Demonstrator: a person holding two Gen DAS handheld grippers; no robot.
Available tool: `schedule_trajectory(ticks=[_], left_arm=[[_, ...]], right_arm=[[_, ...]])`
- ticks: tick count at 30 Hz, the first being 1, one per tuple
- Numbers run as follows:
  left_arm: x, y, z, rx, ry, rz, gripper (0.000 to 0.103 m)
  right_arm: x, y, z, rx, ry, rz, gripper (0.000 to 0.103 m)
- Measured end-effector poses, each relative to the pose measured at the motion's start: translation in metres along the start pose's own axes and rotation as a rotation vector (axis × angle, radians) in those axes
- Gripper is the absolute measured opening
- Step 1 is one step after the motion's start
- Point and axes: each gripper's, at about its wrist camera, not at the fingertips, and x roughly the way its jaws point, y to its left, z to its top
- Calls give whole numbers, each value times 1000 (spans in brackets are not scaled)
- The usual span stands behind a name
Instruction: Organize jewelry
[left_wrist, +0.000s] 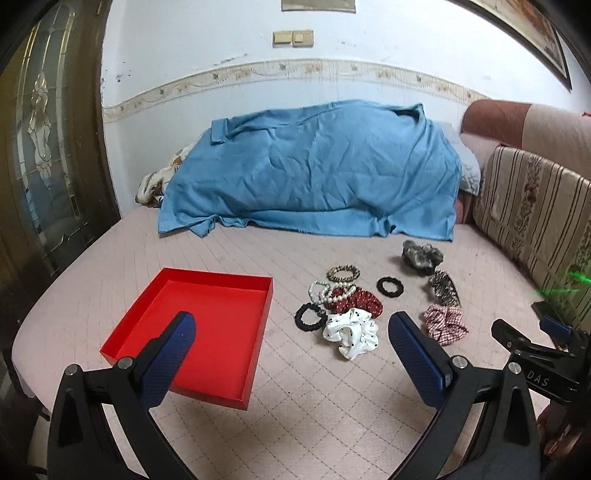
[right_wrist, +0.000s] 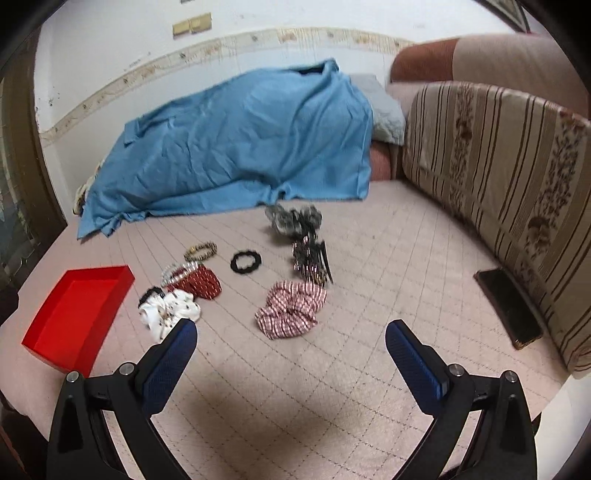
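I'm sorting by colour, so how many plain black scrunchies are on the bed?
2: one black scrunchie lies alone, right of the pile; another sits at the pile's left edge beside the white dotted scrunchie.

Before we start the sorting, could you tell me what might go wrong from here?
The pearl bracelet lies across the dark red scrunchie, so one pinch may lift both. The red tray sits near the bed's edge and could be nudged off. The phone lies close to the right gripper's path.
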Motion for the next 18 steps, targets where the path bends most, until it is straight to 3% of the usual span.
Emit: schedule_trajectory(ticks=[6, 18], left_arm=[[-13, 0, -1, 11, -12, -9, 103], [-16, 4, -3, 3, 2, 22, 103]], right_arm=[[-24, 8, 3, -34, -103, -58, 103], [-27, 12, 0, -31, -101, -23, 103]])
